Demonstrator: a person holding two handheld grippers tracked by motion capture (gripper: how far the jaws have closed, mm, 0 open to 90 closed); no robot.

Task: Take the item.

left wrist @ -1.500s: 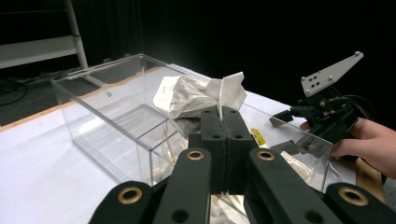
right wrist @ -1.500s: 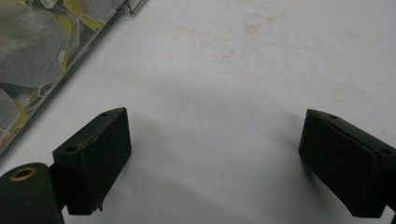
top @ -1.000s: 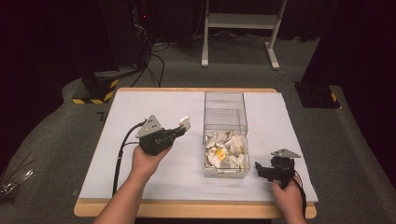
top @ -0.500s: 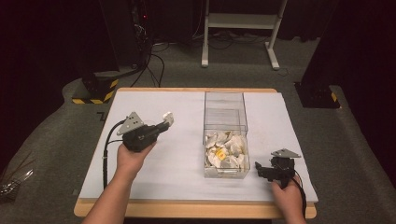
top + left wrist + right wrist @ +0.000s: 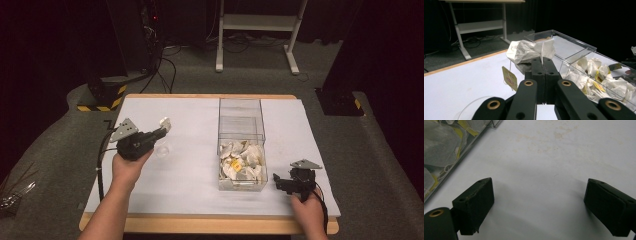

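My left gripper (image 5: 161, 128) is shut on a white tea bag (image 5: 165, 122) and holds it in the air over the left half of the table. The left gripper view has the crumpled tea bag (image 5: 529, 51) pinched in the closed jaws (image 5: 543, 60), its yellow tag (image 5: 509, 78) hanging on a string. Just below it a small clear round cup (image 5: 161, 149) stands on the white sheet. A clear plastic box (image 5: 240, 112) in the middle holds a heap of tea bags (image 5: 241, 161) at its near end. My right gripper (image 5: 280, 184) rests open on the sheet, right of the box, with nothing between its jaws (image 5: 539, 205).
The white sheet (image 5: 190, 190) covers a wooden table. The far half of the clear box is bare. A corner of the box with tea bags (image 5: 441, 147) lies left of the right gripper. Cables, a desk frame (image 5: 260, 25) and dark stands are on the floor beyond.
My left gripper has carried the tea bag leftwards, away from the box, to above the clear cup. The right gripper has stayed put.
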